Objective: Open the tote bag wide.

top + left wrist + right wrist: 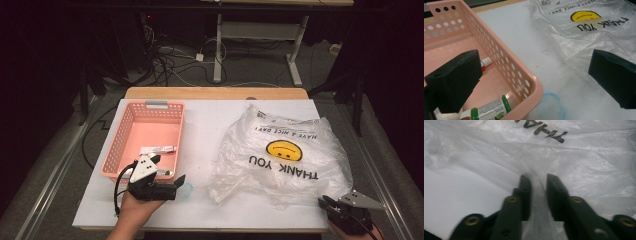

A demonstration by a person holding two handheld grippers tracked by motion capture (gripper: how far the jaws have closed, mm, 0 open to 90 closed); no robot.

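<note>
A clear plastic bag printed with a yellow smiley and "THANK YOU" lies crumpled on the right half of the white table. At its near right corner my right gripper has its jaws nearly together, with a bunched fold of the bag's film pinched between them. On the left stands a pink perforated basket. My left gripper hovers at its near right corner, open wide: one jaw is over the basket's inside, the other over the table towards the bag.
In the basket lie a white tube with a red cap and a green-capped tube. A faint blue ring marks the table just outside the basket. Past the table's far edge are cables and desk legs on the floor.
</note>
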